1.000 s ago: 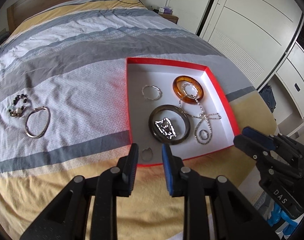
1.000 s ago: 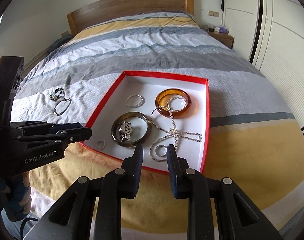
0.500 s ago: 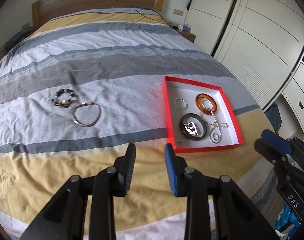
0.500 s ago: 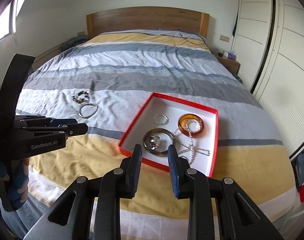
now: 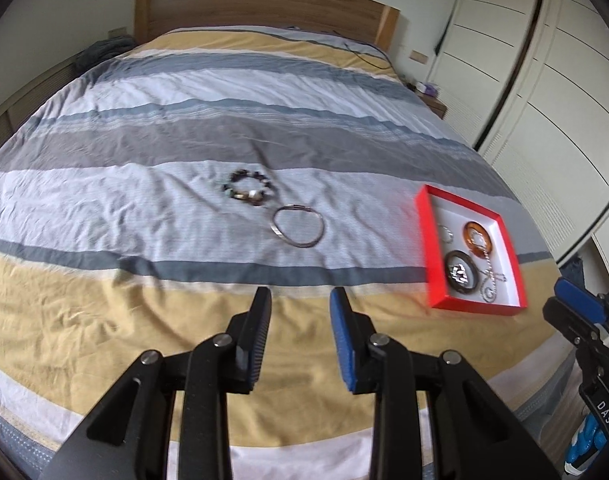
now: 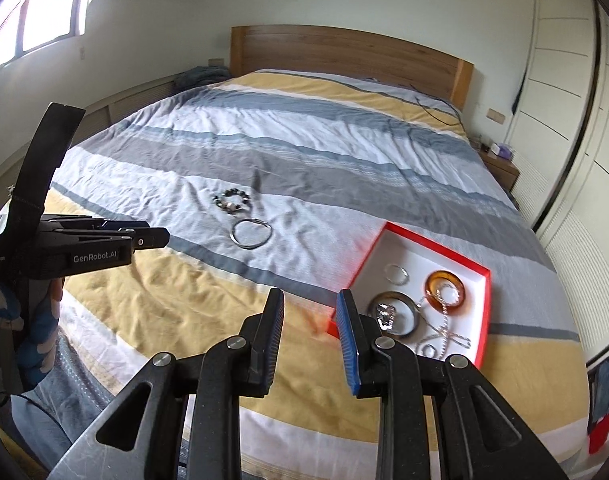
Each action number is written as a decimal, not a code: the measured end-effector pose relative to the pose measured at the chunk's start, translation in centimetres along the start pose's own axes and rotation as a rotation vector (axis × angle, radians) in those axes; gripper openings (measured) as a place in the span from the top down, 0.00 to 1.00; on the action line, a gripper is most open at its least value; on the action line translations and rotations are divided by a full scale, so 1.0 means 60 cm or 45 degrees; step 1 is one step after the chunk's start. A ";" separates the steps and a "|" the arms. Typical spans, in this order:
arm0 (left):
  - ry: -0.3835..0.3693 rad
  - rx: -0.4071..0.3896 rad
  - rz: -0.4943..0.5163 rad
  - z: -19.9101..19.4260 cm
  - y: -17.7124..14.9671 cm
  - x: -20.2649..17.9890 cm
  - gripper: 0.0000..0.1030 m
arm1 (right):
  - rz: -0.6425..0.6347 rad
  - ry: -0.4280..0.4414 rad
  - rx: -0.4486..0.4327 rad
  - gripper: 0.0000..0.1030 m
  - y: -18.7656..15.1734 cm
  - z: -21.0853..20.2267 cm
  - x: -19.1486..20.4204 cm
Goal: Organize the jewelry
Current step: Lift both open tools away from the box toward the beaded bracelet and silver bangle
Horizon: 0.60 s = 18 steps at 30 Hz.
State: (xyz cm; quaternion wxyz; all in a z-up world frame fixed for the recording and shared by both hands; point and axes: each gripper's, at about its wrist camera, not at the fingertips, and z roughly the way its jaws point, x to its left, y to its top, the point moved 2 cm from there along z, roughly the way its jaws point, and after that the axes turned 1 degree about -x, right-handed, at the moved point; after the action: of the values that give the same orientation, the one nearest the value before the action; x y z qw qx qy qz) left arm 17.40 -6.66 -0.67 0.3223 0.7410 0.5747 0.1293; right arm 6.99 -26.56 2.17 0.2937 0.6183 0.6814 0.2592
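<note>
A red box (image 5: 426, 248) (image 6: 358, 276) with a white inside lies on the striped bed cover. It holds an amber bangle (image 5: 466, 236) (image 6: 430, 284), a dark bangle (image 5: 448, 264) (image 6: 374, 304), a silver chain (image 5: 490, 268) (image 6: 444, 332) and small rings. Left of the box, loose on the cover, lie a beaded bracelet (image 5: 250, 188) (image 6: 232, 200) and a silver bangle (image 5: 275, 227) (image 6: 250, 246). My left gripper (image 5: 300, 294) (image 6: 152, 236) hangs open and empty above the yellow stripe, short of the loose pieces. My right gripper (image 6: 311, 294) (image 5: 576, 308) is open and empty, off the box's near left corner.
The bed fills both views, with a wooden headboard (image 6: 344, 52) at the far end and a dark cable (image 6: 432, 104) near it. White wardrobe doors (image 5: 544, 92) line the right side, with a nightstand (image 6: 500, 164) beside the bed. A window (image 6: 36, 12) is at upper left.
Both grippers have drawn back and risen away from the red box. The left view has swung left, so the loose bracelets sit near its middle. The left jaws stand slightly wider.
</note>
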 end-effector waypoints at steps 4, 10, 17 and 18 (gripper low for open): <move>0.044 -0.003 -0.049 0.005 0.003 0.049 0.72 | -0.048 0.035 0.011 0.74 0.014 0.019 0.030; 0.102 0.012 -0.112 0.033 0.009 0.115 0.72 | -0.065 0.102 0.038 0.74 0.038 0.065 0.060; 0.123 0.057 -0.138 0.098 0.029 0.163 0.72 | 0.017 0.195 0.127 0.73 0.051 0.166 0.068; 0.120 0.065 -0.136 0.111 0.035 0.166 0.72 | 0.038 0.206 0.143 0.73 0.053 0.185 0.067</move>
State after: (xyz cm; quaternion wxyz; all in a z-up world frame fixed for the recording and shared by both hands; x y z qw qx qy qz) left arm 25.84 0.19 -6.19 0.2824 0.7104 0.6310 0.1320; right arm 16.92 -22.34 -3.57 0.1987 0.6209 0.7071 0.2740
